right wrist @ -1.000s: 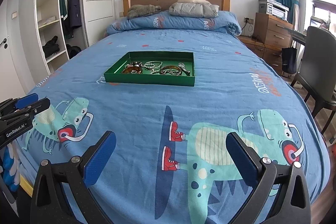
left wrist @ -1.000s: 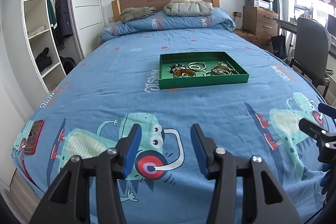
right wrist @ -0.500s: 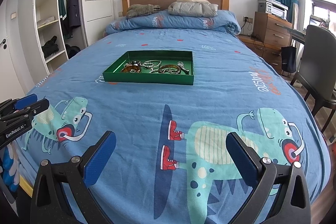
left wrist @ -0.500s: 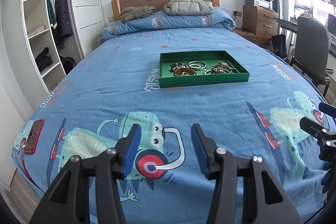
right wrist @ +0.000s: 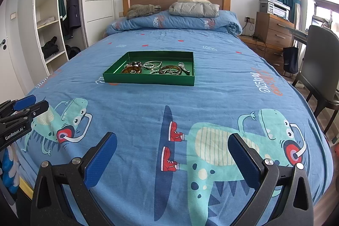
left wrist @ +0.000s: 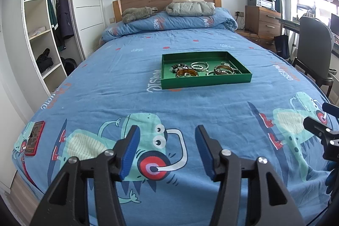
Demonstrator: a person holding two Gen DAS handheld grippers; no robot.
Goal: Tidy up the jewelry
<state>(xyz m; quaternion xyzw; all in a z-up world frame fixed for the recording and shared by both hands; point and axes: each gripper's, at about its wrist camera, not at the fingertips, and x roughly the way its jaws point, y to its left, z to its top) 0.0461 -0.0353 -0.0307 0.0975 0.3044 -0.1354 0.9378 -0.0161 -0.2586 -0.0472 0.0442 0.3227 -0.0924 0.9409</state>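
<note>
A green tray (left wrist: 206, 79) (right wrist: 148, 79) lies mid-bed and holds several pieces of jewelry: amber bangles (left wrist: 186, 72) (right wrist: 169, 69), silver rings (left wrist: 198, 66) and a dark bead bracelet (left wrist: 178, 66). My left gripper (left wrist: 167, 132) hovers over the near end of the bed, far short of the tray. Its jaws are opening and nothing is between them. My right gripper (right wrist: 172, 139) stands wide open and empty, also at the near end. Each gripper shows at the edge of the other's view.
The bed's blue dinosaur-print cover (left wrist: 148, 99) fills both views. A red phone (left wrist: 34, 138) lies at the near left corner. Folded clothes (left wrist: 190, 6) sit at the head. White shelves (left wrist: 42, 24) stand left; a chair (left wrist: 313, 52) and wooden drawers (left wrist: 262, 20) stand right.
The left gripper's jaws stand slightly wider apart than before. Both hands and the tray have kept their places.
</note>
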